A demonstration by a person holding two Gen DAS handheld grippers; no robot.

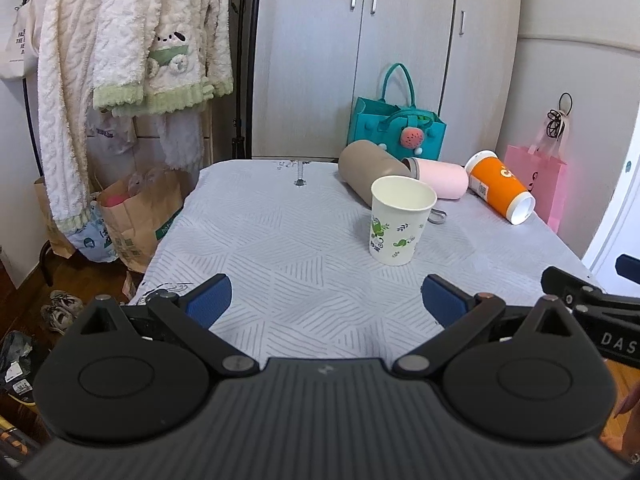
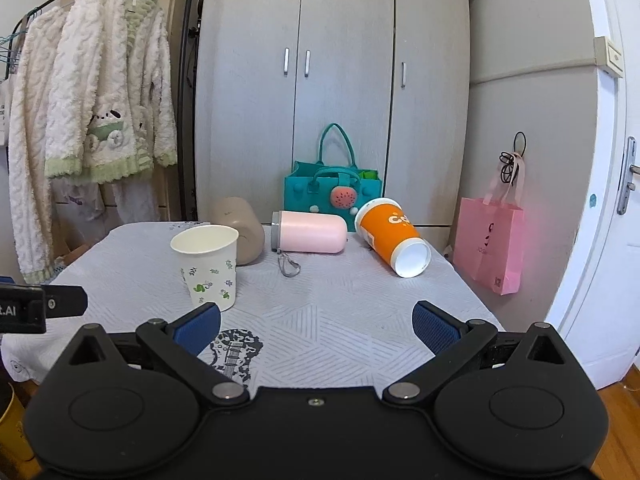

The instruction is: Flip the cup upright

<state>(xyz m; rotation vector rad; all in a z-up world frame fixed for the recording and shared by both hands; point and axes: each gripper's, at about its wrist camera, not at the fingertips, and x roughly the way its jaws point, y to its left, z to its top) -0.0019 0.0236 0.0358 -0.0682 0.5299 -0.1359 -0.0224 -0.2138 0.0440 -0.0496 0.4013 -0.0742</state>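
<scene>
Jaws spread on both grippers, one paper cup (image 1: 400, 222) upright, three cups lying: tan (image 1: 370, 168), pink (image 1: 440, 178), orange (image 1: 500, 186)

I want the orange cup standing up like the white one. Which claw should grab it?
Probably the right claw. The orange cup lies on its side toward the table's right, nearly ahead of that open claw. For the left claw, also open, it sits far right, past the upright white paper cup.

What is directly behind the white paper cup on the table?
Behind the paper cup lies a beige tumbler on its side; the cup covers part of it. Whether they touch cannot be told.
</scene>
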